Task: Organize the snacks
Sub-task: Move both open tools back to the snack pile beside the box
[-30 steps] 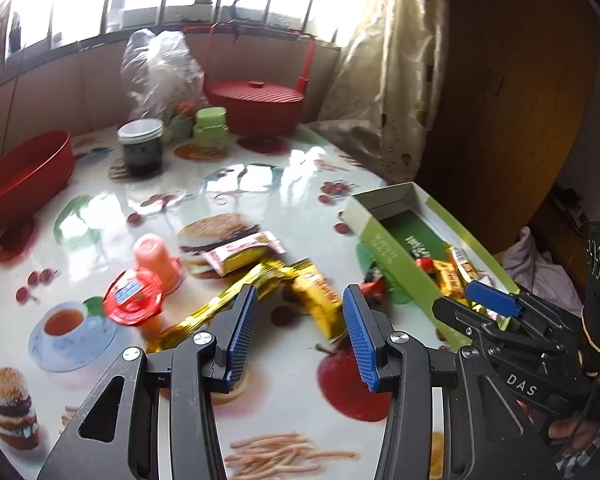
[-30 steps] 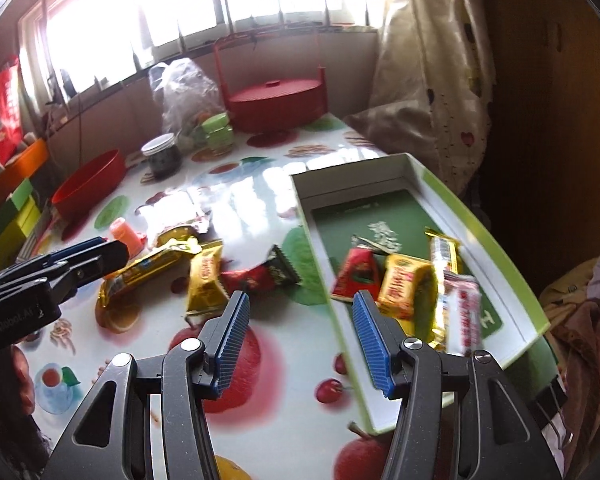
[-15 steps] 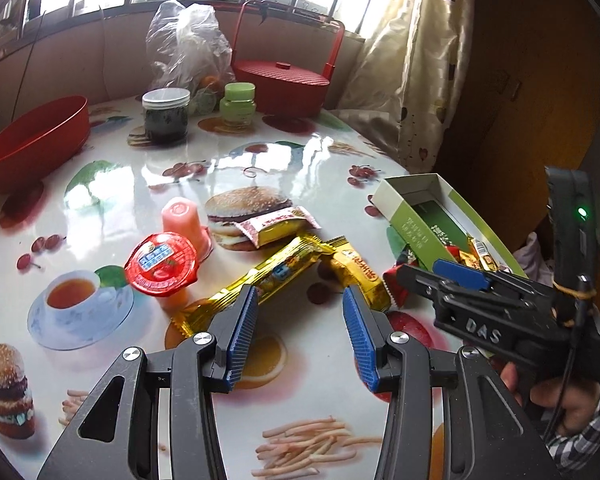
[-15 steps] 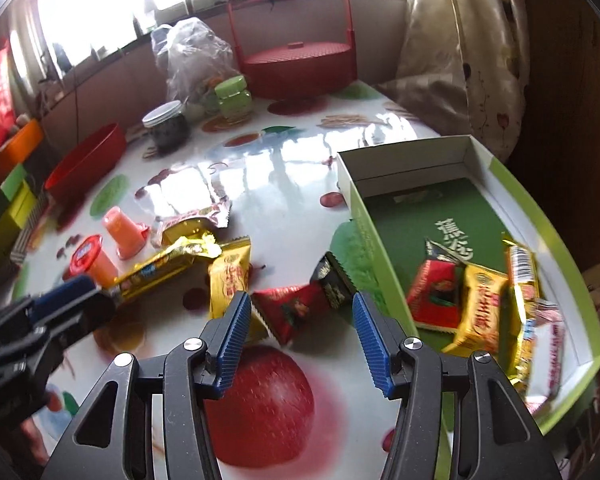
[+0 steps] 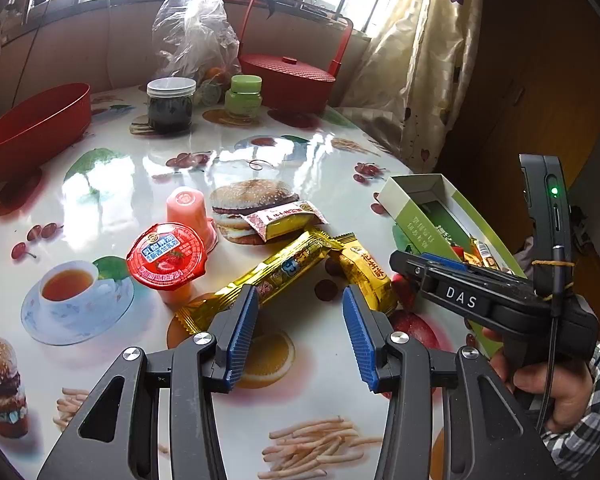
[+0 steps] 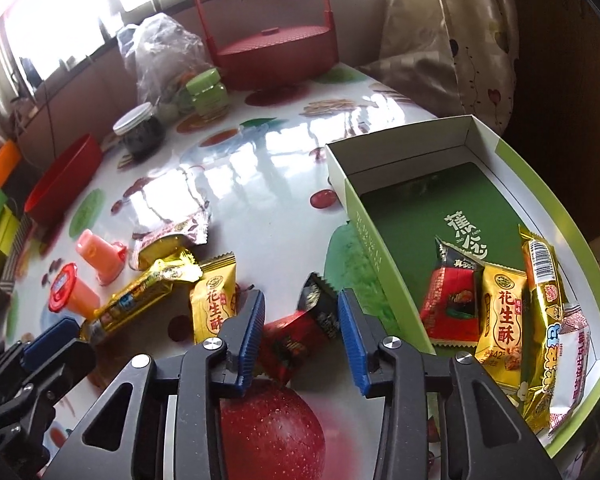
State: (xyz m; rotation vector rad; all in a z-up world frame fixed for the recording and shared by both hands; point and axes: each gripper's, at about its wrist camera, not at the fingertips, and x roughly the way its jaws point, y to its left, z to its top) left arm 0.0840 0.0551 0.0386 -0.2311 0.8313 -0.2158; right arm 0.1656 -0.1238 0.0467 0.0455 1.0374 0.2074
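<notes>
Loose snacks lie on the printed table: a long gold bar [image 5: 268, 276] [image 6: 140, 296], a yellow peanut-crisp pack [image 5: 366, 276] [image 6: 214, 304], a white-and-yellow pack [image 5: 286, 220], a red-and-black pack [image 6: 300, 328] and two jelly cups [image 5: 166, 258] [image 5: 188, 212]. A green box [image 6: 380, 264] [image 5: 424, 220] holds several snacks. My left gripper [image 5: 298, 320] is open and empty, just in front of the gold bar. My right gripper [image 6: 302, 328] is open, with a jaw on either side of the red-and-black pack, low over it.
At the back stand a red lidded basket [image 5: 286, 76], a plastic bag [image 5: 194, 36], a dark jar [image 5: 170, 104], a green jar [image 5: 243, 96] and a red bowl [image 5: 36, 124]. A curtain [image 5: 416, 68] hangs at the right. The box sits at the table's right edge.
My right gripper has moved left from the box, down to the red-and-black pack. My left gripper has drawn back and left, toward the gold bar. Both stayed open.
</notes>
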